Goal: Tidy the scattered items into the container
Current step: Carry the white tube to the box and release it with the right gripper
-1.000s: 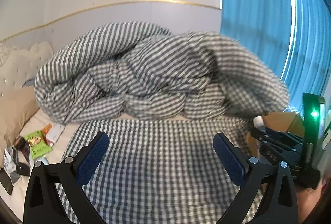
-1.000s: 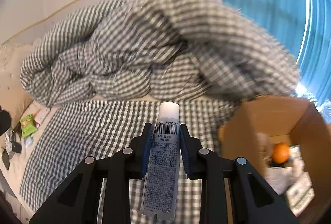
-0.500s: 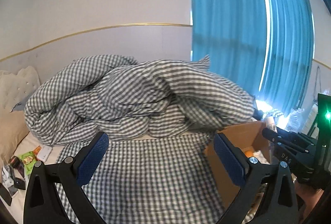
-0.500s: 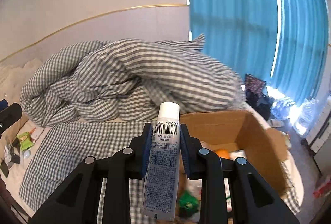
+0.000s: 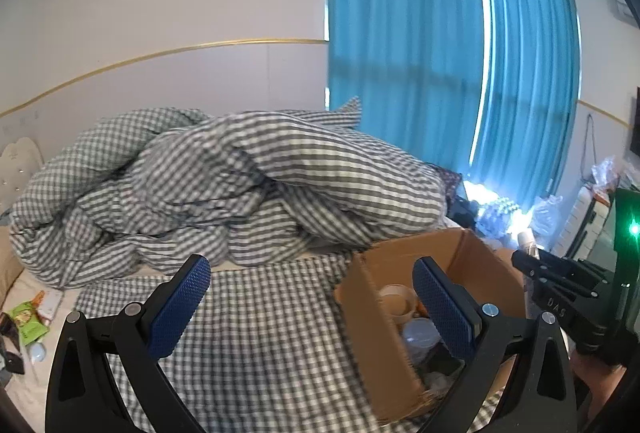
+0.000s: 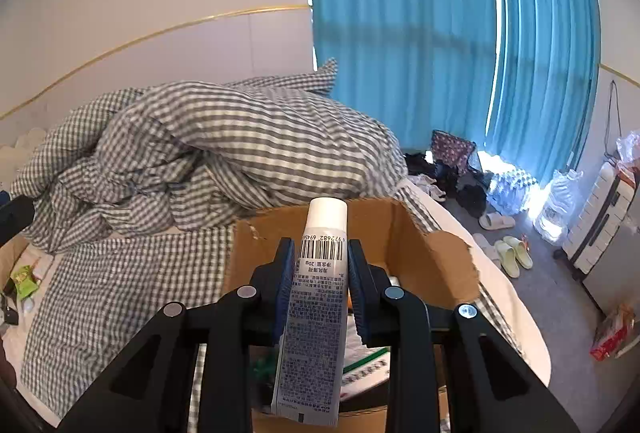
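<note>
My right gripper (image 6: pixel 320 285) is shut on a white tube (image 6: pixel 316 317) with a barcode and a white cap, held upright above the open cardboard box (image 6: pixel 432 253). The box (image 5: pixel 368 309) stands on the checked bed sheet and holds a cup, a lid and other items. My left gripper (image 5: pixel 308 301) is open and empty, above the sheet at the box's left wall. The right gripper with the tube's cap (image 5: pixel 556 277) shows at the right of the left wrist view. Scattered packets (image 5: pixel 28 321) lie at the far left of the bed.
A rumpled checked duvet (image 5: pixel 224 189) fills the back of the bed. Blue curtains (image 6: pixel 440 33) hang behind. On the floor to the right are slippers (image 6: pixel 508 253), bags, water bottles and a white suitcase (image 6: pixel 600 229).
Both grippers swung right and up: the box came into view and now sits under the right gripper with the tube. The packets slid to the left edge.
</note>
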Demonstrator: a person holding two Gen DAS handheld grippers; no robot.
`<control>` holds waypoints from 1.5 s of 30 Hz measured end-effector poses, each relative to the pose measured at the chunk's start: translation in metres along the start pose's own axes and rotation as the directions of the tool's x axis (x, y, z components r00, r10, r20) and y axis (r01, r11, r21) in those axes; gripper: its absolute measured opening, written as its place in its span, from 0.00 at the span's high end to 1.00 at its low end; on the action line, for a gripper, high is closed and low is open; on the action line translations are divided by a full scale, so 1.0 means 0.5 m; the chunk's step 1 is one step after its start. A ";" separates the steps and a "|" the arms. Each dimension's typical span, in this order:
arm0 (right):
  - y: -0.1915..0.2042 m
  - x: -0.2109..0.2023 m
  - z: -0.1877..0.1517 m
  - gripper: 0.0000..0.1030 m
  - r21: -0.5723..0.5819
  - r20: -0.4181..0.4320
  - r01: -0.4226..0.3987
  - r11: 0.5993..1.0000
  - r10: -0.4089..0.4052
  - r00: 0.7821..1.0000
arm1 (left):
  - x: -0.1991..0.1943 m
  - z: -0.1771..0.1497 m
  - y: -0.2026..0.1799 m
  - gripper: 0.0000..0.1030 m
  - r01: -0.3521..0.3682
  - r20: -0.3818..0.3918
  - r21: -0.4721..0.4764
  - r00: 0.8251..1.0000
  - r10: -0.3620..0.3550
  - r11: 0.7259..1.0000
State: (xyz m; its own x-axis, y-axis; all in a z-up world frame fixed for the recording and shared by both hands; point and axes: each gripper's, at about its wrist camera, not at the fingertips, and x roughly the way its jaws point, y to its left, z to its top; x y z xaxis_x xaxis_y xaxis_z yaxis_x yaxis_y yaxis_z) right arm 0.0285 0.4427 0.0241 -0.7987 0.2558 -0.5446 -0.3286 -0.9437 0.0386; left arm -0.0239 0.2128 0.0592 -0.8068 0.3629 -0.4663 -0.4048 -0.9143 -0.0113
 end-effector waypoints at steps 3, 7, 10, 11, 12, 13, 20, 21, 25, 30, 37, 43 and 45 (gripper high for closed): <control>-0.035 0.011 -0.009 0.75 0.017 -0.016 0.019 1.000 -0.019 1.000 | 0.022 -0.001 -0.034 0.00 0.028 -0.014 0.017 1.000 -0.028 0.999; -0.070 0.036 -0.025 0.75 0.029 -0.048 0.041 0.999 -0.039 0.998 | 0.052 -0.008 -0.076 0.00 0.059 -0.034 0.034 0.998 -0.058 0.998; -0.085 0.057 -0.036 0.75 0.029 -0.071 0.051 0.998 -0.049 0.996 | 0.075 -0.016 -0.098 0.00 0.073 -0.054 0.036 0.996 -0.071 0.997; -0.090 0.063 -0.039 0.75 0.029 -0.077 0.053 0.998 -0.050 0.996 | 0.084 -0.020 -0.105 0.00 0.077 -0.061 0.037 0.995 -0.074 0.996; -0.094 0.069 -0.042 0.75 0.028 -0.083 0.054 0.998 -0.052 0.995 | 0.092 -0.023 -0.109 0.00 0.079 -0.067 0.037 0.995 -0.076 0.996; -0.098 0.077 -0.045 0.75 0.028 -0.090 0.055 0.998 -0.052 0.995 | 0.099 -0.026 -0.113 0.00 0.081 -0.073 0.036 0.994 -0.078 0.996; -0.115 0.133 -0.074 0.75 0.026 -0.141 0.068 0.997 -0.064 0.988 | 0.156 -0.044 -0.132 0.00 0.094 -0.120 0.031 0.989 -0.089 0.995; -0.116 0.141 -0.078 0.75 0.025 -0.149 0.071 0.997 -0.066 0.987 | 0.164 -0.048 -0.132 0.00 0.094 -0.127 0.033 0.988 -0.089 0.995; -0.117 0.169 -0.090 0.75 0.023 -0.175 0.074 0.997 -0.068 0.982 | 0.190 -0.061 -0.134 0.00 0.098 -0.151 0.032 0.984 -0.092 0.995; -0.118 0.187 -0.099 0.75 0.021 -0.185 0.079 0.997 -0.074 0.980 | 0.210 -0.069 -0.132 0.00 0.095 -0.167 0.034 0.982 -0.088 0.995; -0.120 0.177 -0.093 0.42 0.039 -0.154 0.108 0.993 -0.101 0.983 | 0.207 -0.068 -0.122 0.00 0.094 -0.163 0.030 0.983 -0.087 0.995; -0.105 0.143 -0.069 0.36 0.041 -0.109 0.110 0.993 -0.105 0.989 | 0.173 -0.056 -0.100 0.00 0.084 -0.137 0.023 0.987 -0.080 0.996; -0.092 0.126 -0.058 0.28 0.038 -0.087 0.106 0.994 -0.102 0.991 | 0.155 -0.049 -0.087 0.00 0.075 -0.123 0.020 0.990 -0.072 0.997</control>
State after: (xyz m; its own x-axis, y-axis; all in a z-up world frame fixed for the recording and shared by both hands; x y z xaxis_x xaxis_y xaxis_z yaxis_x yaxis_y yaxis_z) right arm 0.0079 0.4962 -0.0365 -0.7139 0.3317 -0.6166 -0.4301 -0.9027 0.0123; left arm -0.0582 0.2764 0.0019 -0.7165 0.4030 -0.5693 -0.4727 -0.8808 -0.0285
